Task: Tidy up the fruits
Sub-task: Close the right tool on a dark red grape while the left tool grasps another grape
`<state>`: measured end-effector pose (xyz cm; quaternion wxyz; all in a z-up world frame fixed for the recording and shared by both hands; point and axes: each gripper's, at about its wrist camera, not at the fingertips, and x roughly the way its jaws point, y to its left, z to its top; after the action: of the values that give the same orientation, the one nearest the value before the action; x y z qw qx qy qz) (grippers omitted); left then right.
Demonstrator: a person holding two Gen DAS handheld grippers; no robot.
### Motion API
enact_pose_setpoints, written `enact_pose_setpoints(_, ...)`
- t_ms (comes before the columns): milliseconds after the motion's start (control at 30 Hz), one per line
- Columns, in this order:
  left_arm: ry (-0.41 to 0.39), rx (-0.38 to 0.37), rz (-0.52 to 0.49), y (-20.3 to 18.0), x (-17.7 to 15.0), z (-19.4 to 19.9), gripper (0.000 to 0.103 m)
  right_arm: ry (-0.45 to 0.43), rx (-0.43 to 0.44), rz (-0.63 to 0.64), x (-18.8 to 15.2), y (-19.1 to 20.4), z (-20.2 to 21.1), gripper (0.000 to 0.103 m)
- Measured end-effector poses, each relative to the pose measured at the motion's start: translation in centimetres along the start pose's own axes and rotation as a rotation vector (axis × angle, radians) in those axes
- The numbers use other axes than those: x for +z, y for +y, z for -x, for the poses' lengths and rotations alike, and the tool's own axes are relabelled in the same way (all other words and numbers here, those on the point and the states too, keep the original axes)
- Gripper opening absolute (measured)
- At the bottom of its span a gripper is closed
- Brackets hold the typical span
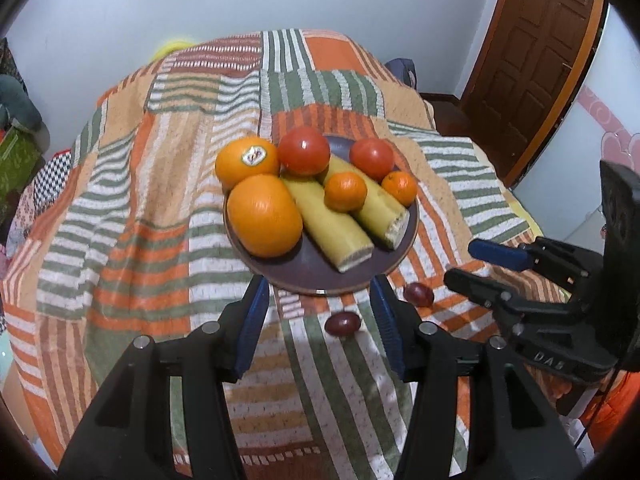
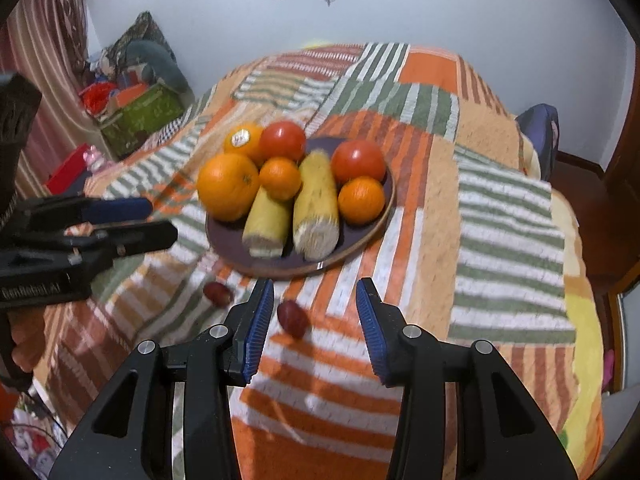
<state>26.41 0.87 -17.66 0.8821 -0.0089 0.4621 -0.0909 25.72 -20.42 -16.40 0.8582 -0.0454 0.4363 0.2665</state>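
Note:
A dark plate (image 1: 320, 272) (image 2: 344, 240) on the striped cloth holds two big oranges (image 1: 264, 216), two tomatoes (image 1: 304, 150), two small mandarins (image 1: 345, 191) and two yellow cob-like pieces (image 1: 332, 232). Two small dark red fruits lie on the cloth in front of the plate: one (image 1: 342, 323) (image 2: 218, 293) and another (image 1: 419, 295) (image 2: 293, 317). My left gripper (image 1: 320, 300) is open and empty just before the plate, above the first red fruit. My right gripper (image 2: 316, 304) is open and empty, with the second red fruit between its fingers, near the left one.
The striped cloth (image 1: 160, 220) covers a raised surface that drops off on all sides. A wooden door (image 1: 536, 52) stands at the right. A green box and clutter (image 2: 136, 116) sit on the floor at the left.

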Motion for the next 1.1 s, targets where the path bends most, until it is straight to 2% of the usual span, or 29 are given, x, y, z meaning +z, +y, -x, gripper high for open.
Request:
enact_pose_setpoints(433,0.088,-0.025,-0.004,-0.1,-2.0,-3.0,0.052,0.064,0.029,0.039,-1.0,1.0,-2.7,0.039)
enact_pose_setpoints(500,0.098,-0.033,-0.003,-0.2,-2.3,-3.5,0.052,0.073,0.032,0.054,-1.1,1.2,-3.0,0.036)
enact_pose_setpoints(567,0.107,-0.038,-0.006,-0.4,-2.3,-3.9,0.052,0.081,0.034,0.065,-1.2,1.4,-3.4,0.025)
enact_pose_setpoints(633,0.115,-0.042,-0.014,-0.6,-2.4,-4.2,0.052,0.072,0.02,0.079,-1.3,1.5,-3.5,0.019)
enact_pose_setpoints(967,0.128,-0.047,-0.027,-1.4,-2.4,-5.6,0.052,0.042,0.024,0.047,-1.1,0.4,-2.5,0.019)
enact_pose_setpoints(1100,0.135,-0.057,-0.024,-1.6,-2.3,-6.0,0.043,0.031,0.022,0.033,-1.0,-0.1,-1.9,0.019)
